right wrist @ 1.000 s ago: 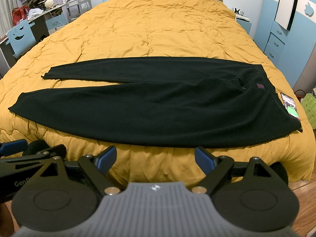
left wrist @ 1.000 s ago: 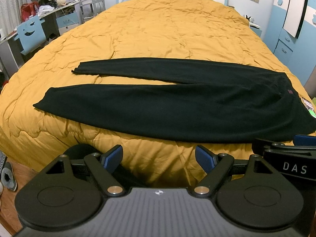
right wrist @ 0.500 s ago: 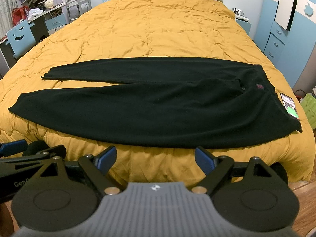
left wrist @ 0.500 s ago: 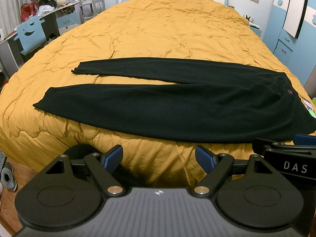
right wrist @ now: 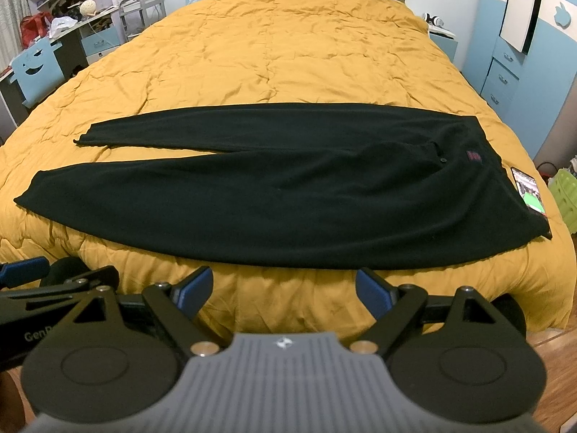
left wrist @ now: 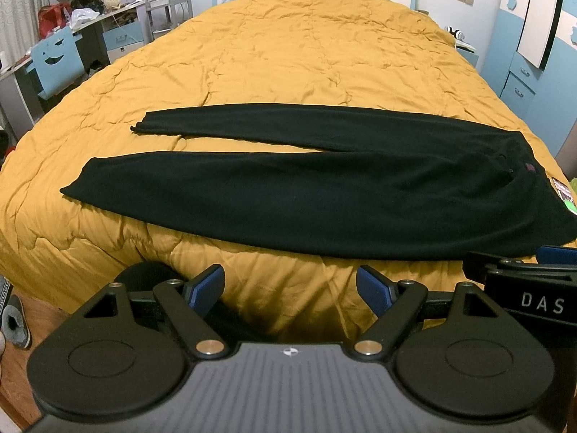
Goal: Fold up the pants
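Your L tool (left wrist: 290, 285) sits low at the near edge of the bed (left wrist: 288, 54), jaws apart, nothing in them. Your R tool (right wrist: 283, 287) is just beside it, jaws apart too, also empty. Neither touches the pants (right wrist: 288, 195).

Pants lie flat across the bed, unfolded, w/ the leg cuffs at the left and the waist at the right. The two legs split into a narrow V toward the left; the far leg ends short of the near one. The fabric looks soft, limp and fairly light, prob. knit or fleece, so expect it to sag and drag on the quilt rather than hold shape. It won't slip much, but a thin pinch may grab one layer only. Judging from the layout, take the near cuff (left wrist: 77, 184) w/ the L tool and the near waist corner (right wrist: 533, 231) w/ the R tool, then carry the near leg over the far one.

Around: at the far left, a desk w/ clutter and a blue chair (left wrist: 56, 61), well apart from the work. At the right, a phone (right wrist: 528, 195) lies on the quilt touching the waistband edge, maybe partly under it. It's the one thing in the way: lift that corner carefully or the phone could slide off the bed. A green basket (right wrist: 564, 195) stands past it on the floor.
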